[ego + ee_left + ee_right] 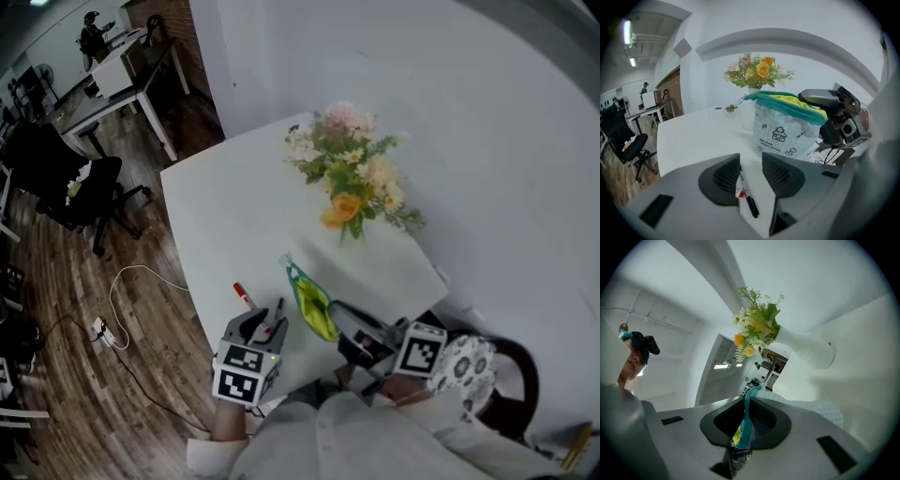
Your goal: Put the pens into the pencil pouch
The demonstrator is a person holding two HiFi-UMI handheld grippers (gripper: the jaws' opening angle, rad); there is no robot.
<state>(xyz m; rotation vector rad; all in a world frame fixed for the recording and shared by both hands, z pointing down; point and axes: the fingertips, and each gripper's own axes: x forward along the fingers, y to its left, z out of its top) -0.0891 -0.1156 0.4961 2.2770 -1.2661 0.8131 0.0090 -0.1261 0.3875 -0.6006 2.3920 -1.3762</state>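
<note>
R fingers pinch pouch rim, mouth up.

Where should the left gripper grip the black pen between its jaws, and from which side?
Best at mid-barrel of the black pen, by its red label, from above. It lies flat on the table, lengthwise in the gap of the open left gripper, so the pads would close across its thin sides.
</note>
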